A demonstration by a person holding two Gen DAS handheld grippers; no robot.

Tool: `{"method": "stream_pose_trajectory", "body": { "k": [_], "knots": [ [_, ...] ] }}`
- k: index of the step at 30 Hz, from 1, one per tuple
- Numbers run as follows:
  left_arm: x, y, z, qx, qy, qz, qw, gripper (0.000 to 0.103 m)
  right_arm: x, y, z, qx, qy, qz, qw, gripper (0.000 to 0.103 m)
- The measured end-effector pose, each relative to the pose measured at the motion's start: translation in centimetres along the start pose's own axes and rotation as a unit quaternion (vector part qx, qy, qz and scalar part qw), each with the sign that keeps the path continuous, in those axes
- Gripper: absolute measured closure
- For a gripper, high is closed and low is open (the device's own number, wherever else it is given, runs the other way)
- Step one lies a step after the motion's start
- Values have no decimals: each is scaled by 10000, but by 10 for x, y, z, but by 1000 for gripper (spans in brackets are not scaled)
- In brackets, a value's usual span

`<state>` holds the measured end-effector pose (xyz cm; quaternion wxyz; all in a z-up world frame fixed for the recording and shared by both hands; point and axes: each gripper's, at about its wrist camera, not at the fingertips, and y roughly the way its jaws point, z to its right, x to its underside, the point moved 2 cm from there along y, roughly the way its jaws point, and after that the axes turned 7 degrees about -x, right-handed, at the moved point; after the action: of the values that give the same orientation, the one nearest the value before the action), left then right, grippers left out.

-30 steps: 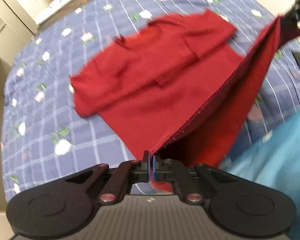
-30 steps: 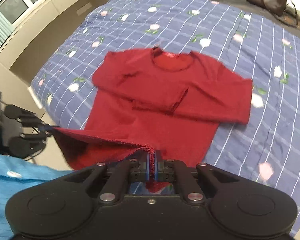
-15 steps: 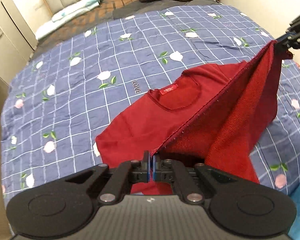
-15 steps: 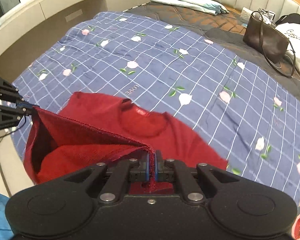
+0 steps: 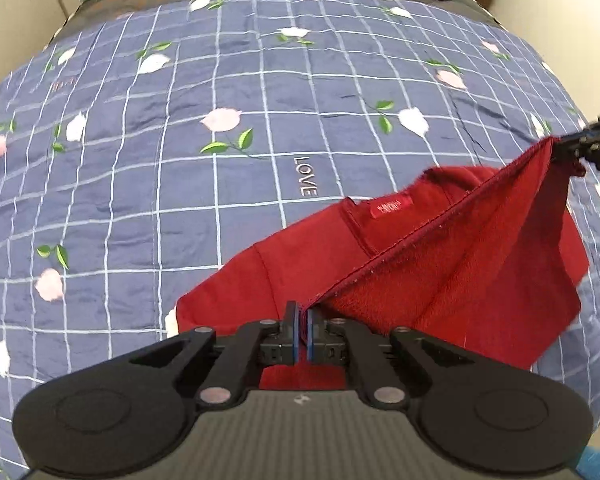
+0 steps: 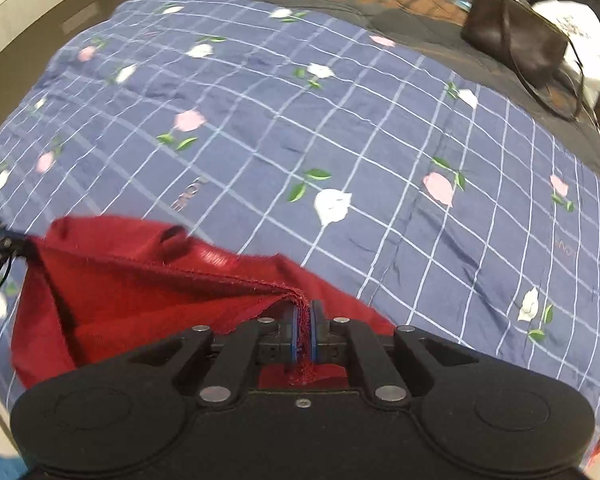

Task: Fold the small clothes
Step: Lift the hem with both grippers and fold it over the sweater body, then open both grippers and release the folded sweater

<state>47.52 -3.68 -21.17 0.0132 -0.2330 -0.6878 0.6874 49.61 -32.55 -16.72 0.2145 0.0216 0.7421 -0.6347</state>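
Left wrist view has the left gripper (image 5: 300, 330) at the bottom centre, its blue-lined jaws pressed together on one corner of the hem of a red sweater (image 5: 452, 268). That hem runs taut up to the right, where the right gripper (image 5: 572, 151) pinches the other corner; only its black tip shows, the rest cut off by the frame edge. The lifted fleecy inside hides most of the sweater body. The collar with its red label (image 5: 391, 209) and one shoulder lie flat on the blue checked floral bedspread (image 5: 180, 184); the label print is too small to read.

Right wrist view shows the right gripper (image 6: 303, 336) clamping frayed hem between its pads, with the sweater (image 6: 140, 296) draped below and to the left, its lower edge hidden behind the gripper body. A dark brown handbag (image 6: 516, 42) sits blurred at the far end of the bed, beyond the bedspread (image 6: 340, 128).
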Motion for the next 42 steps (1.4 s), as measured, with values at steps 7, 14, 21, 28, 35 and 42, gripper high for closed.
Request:
{"method": "stream_pose_trajectory", "body": {
  "k": [7,14,21,28,35,42],
  "knots": [
    [10,3,-23,93,-555,57,9984,32,25,21,11,287,878,115,9957,18],
    [46,-9,-12,262,-112,213,9994,18,111,9,5,410,2063,248,9773,7],
    [65,13,47,357,1127,59,9930,30,202,7,-26,388,2972,-239,9537,7],
    [54,41,47,367,774,-357,9957,97,252,-1,-53,295,3167,-583,9463,7],
    [48,7,-8,335,-542,373,9973,98,270,-6,-48,382,3468,-595,9353,7],
    [61,36,-62,-176,-2286,-129,9733,95,270,-9,-51,353,3362,-606,9392,7]
  ]
}}
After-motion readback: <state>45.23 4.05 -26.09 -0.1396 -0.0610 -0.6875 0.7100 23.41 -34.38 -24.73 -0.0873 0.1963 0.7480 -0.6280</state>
